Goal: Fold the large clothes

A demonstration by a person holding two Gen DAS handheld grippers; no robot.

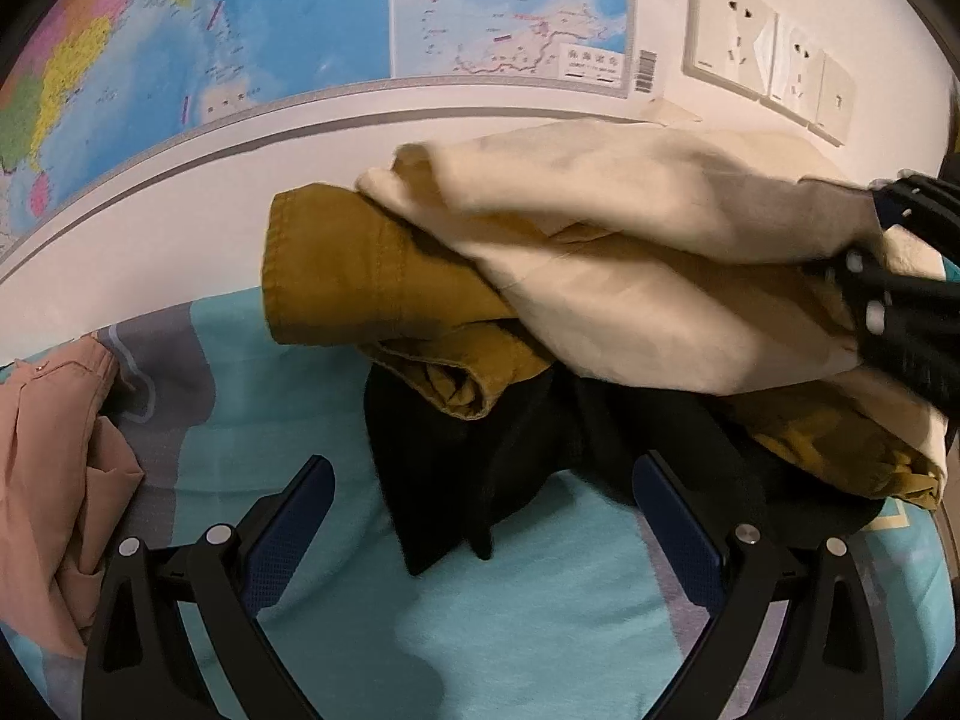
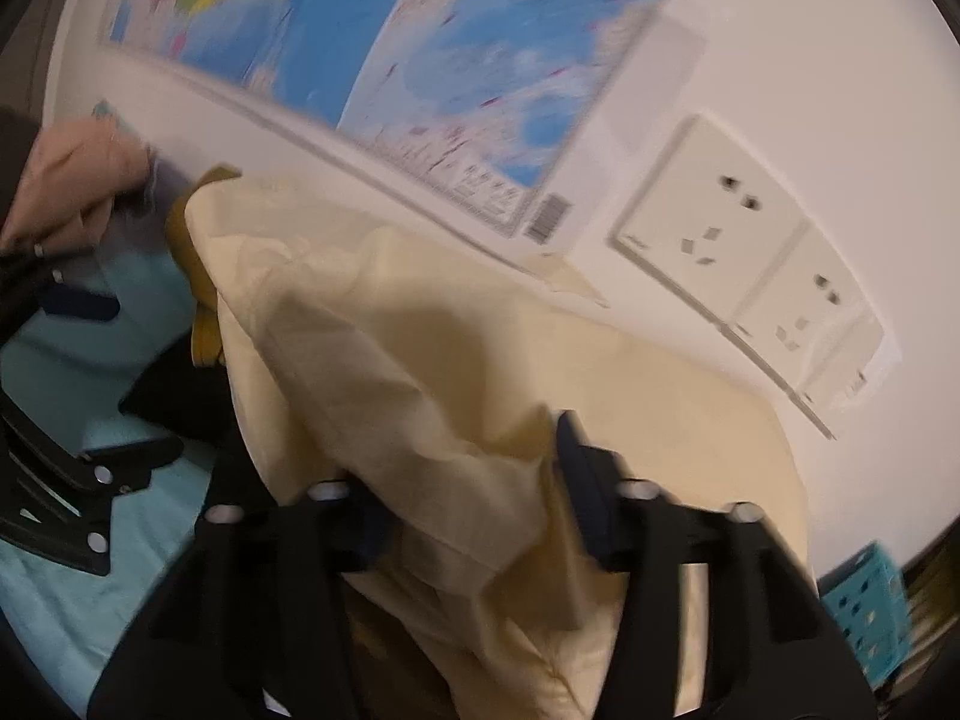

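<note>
We are at the pick-up step: one garment is being drawn out of the heap on the bed (image 1: pixel 528 648), whose turquoise sheet runs up to the wall with the map (image 1: pixel 228 18) and the sockets (image 1: pixel 729 36). The heap sits toward the far edge of the bed, against that wall. Its largest piece, the cream garment (image 1: pixel 630 252), lies on top. Under it is the mustard garment (image 1: pixel 360 276), its hemmed end sticking out toward the left, and lowest is the black garment (image 1: pixel 480 480), touching the sheet. A pink garment (image 1: pixel 54 468) lies apart at the left edge of the bed.

The right hand-held gripper (image 2: pixel 474 516) is clamped on a bunched fold of the cream cloth; its wrist view is blurred, so we judge that the pads pinch only cream fabric, though a layer beneath could be caught too. The left hand-held gripper (image 1: pixel 480 516) hovers over the black garment with its fingers wide apart, holding nothing.

Next, we judge, the cream piece must be lifted free of the mustard one and spread flat on the bare sheet nearer us, with the left hand-held gripper taking a second edge.
</note>
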